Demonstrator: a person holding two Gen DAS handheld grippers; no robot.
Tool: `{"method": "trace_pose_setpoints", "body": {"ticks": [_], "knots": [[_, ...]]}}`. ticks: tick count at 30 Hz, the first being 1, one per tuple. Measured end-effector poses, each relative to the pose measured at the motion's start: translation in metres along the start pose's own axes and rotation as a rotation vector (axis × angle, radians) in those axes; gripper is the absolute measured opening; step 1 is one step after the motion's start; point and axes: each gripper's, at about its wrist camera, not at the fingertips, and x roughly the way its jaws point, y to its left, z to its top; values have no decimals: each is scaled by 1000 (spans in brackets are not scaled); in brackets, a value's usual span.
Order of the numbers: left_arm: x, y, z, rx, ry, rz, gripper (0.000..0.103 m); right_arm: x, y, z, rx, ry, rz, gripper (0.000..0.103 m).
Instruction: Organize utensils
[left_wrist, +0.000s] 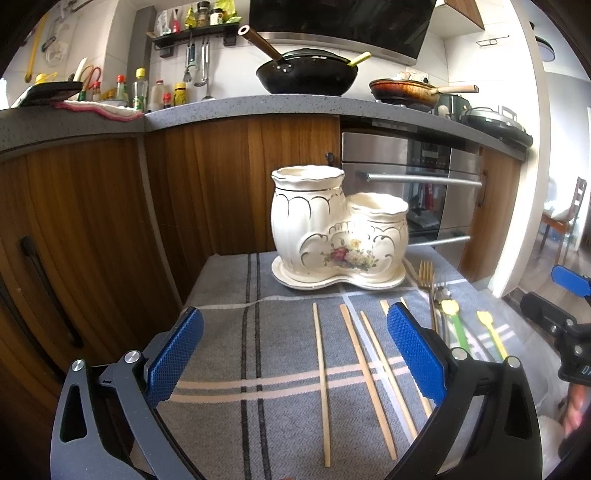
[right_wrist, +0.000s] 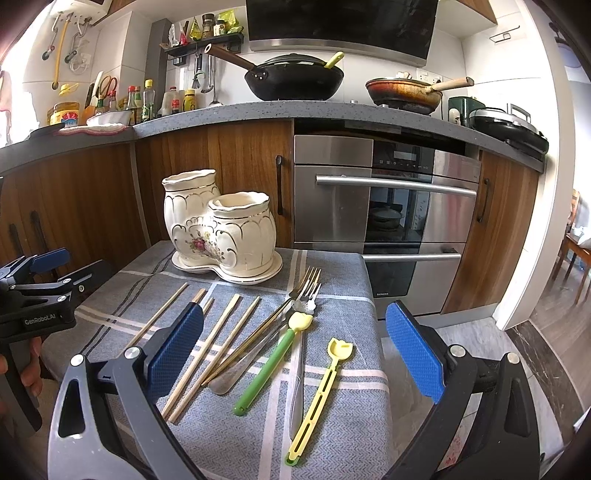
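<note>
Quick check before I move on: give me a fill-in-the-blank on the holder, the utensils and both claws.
1. The ceramic holder has ___ openings, and nothing sticks out of either.
2. The chopsticks lie flat on the striped ___.
3. The left claw and right claw are both ___, holding nothing.
4. The handle of the green spoon rests beside a ___ spoon's handle.

Missing words: two; cloth; open; yellow

On my desk (right_wrist: 332, 424) the holder (right_wrist: 221, 225) stands at the back; chopsticks (right_wrist: 207, 350) lie before it, forks (right_wrist: 306, 288) and spoons (right_wrist: 321, 398) to their right.
</note>
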Motion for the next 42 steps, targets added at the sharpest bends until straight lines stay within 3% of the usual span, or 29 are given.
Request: {"method": "trace_pose_setpoints", "body": {"ticks": [16, 25, 28, 30, 32, 33, 36, 42], "knots": [[0, -1, 0, 16, 4, -9, 99, 3, -5, 1, 3, 18, 5, 97], [25, 4, 2, 58, 91, -57, 99, 32, -24, -9, -6, 201, -102, 97], [42, 8, 1, 64, 161, -58, 99, 43, -34, -17, 15, 272, -104, 97], [55, 9, -2, 79, 231, -67, 96, 49, -38, -21, 16, 317, -97, 95], [62, 6, -6, 105, 266, -67, 95, 54, -39, -25, 17, 349, -88, 86], [67, 4, -8, 121, 289, -69, 93, 56, -40, -27, 21, 368, -80, 84], [79, 0, -15, 135, 355, -105, 69, 62, -43, -29, 42, 419, -51, 69], [92, -8, -24, 169, 427, -146, 46, 72, -40, -33, 49, 486, -29, 48]]}}
